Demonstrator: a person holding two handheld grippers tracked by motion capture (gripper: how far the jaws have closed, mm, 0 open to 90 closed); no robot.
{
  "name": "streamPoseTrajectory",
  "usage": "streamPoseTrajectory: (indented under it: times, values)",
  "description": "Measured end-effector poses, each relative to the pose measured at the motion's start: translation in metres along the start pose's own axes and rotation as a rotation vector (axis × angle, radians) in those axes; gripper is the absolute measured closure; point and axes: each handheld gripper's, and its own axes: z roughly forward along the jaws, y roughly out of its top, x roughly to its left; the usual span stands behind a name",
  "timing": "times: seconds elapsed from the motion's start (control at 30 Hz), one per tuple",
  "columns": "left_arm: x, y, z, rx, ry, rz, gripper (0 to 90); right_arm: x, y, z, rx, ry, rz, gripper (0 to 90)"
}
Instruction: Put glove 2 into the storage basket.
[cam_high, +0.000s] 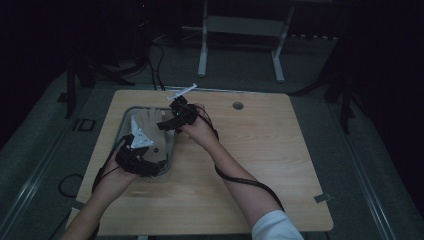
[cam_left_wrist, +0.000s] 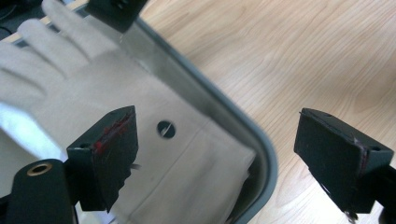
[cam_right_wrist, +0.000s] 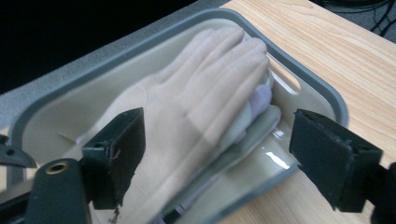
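Clearly one grey plastic tray (cam_high: 172, 150) left of centre, holding one white cloth glove (cam_high: 150, 120) over other pale layers; left gripper (cam_high: 136, 142) and right gripper (cam_high: 167, 117) above, both gaping, gripping nothing.

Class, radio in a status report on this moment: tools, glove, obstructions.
Left tool open, right tool open, nothing gripped. White glove lying flat in grey tray. Nothing in the way.

The glove (cam_right_wrist: 187, 107) was soft, matt cream cloth. The tray (cam_right_wrist: 322, 93) looked like smooth grey plastic with a glossy base. The desk (cam_left_wrist: 280, 60) was pale, matt, grained wood.
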Motion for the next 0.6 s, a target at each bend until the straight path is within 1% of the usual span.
streamPoseTrajectory:
  times: [0.1,0.27,0.37,0.5,0.6]
  values:
    - [-0.005,0.004,0.003,-0.013,-0.017,-0.001,14.1,-0.001,-0.006,-0.005,0.007,0.003,-0.011,18.1]
    - [-0.018,0.009,0.012,-0.022,-0.046,0.007,14.1,-0.004,-0.016,-0.015,-0.002,0.0,-0.03,18.1]
    - [-0.025,0.013,0.017,-0.034,-0.075,0.002,14.1,-0.007,-0.023,-0.021,0.012,0.002,-0.045,18.1]
    - [-0.034,0.017,0.024,-0.03,-0.095,0.009,14.1,-0.012,-0.033,-0.028,0.014,0.007,-0.042,18.1]
    - [-0.042,0.02,0.029,-0.036,-0.113,0.024,14.1,-0.016,-0.04,-0.034,0.007,0.002,-0.034,18.1]
